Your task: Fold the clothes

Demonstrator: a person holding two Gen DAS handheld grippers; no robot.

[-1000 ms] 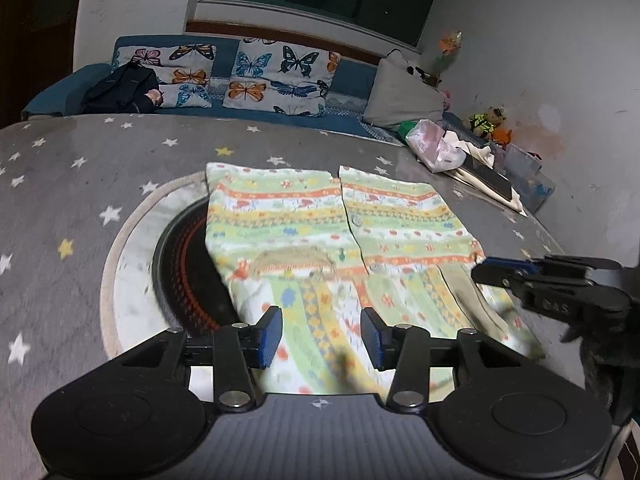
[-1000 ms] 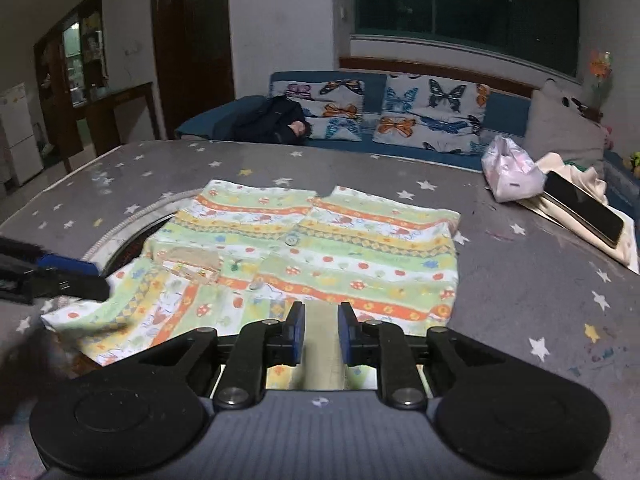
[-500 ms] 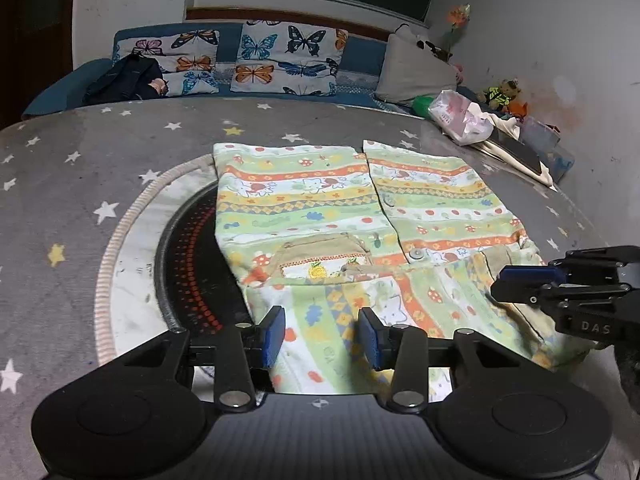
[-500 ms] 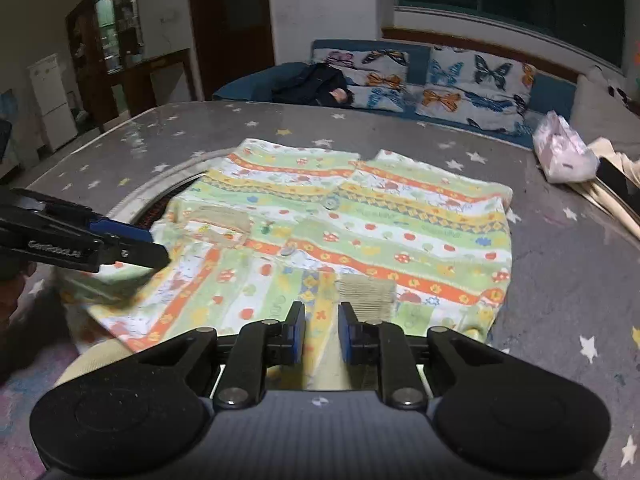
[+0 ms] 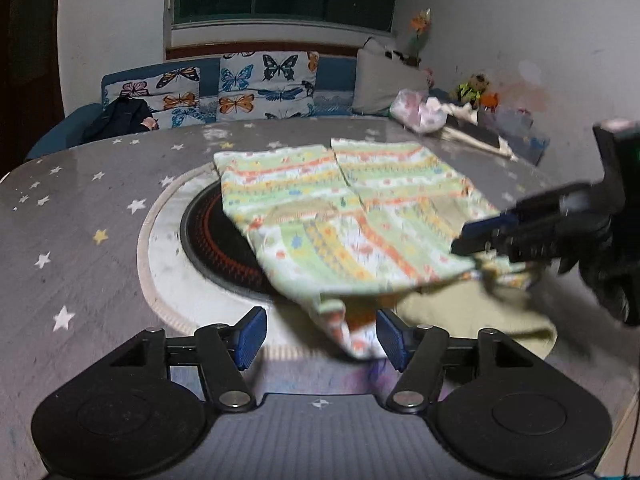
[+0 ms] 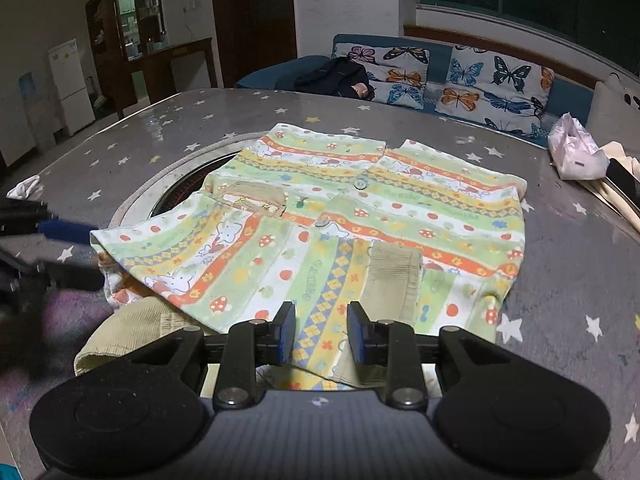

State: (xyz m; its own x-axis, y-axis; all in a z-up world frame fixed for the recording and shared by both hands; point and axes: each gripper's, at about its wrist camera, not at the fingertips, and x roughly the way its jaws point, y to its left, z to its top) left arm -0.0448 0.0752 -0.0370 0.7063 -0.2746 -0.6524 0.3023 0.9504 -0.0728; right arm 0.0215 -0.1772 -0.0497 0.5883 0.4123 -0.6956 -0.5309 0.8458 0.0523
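Observation:
A child's patterned shirt (image 5: pixel 340 208) with green, orange and yellow bands lies on the grey star-print table (image 5: pixel 88 208); it also shows in the right wrist view (image 6: pixel 360 216). Its near part with both sleeves is folded up over the body. My left gripper (image 5: pixel 320 334) is open, with a sleeve corner (image 5: pixel 352 332) hanging between its fingers. My right gripper (image 6: pixel 321 332) is open just above the shirt's near edge. The right gripper also shows in the left wrist view (image 5: pixel 520 232), over the shirt's right side. The beige collar (image 6: pixel 132 332) sticks out at the near left.
A round black burner with a pale ring (image 5: pixel 192 232) sits under the shirt's left side. A pink plastic bag (image 6: pixel 572 156), a phone and cloth lie at the table's far right. A sofa with butterfly cushions (image 5: pixel 240 84) stands behind. A white rag (image 6: pixel 24 188) lies at the left edge.
Both grippers opened wider and pulled back toward the near edge and up. The shirt's near part now lies folded further up, and the collar shows at the near edge.

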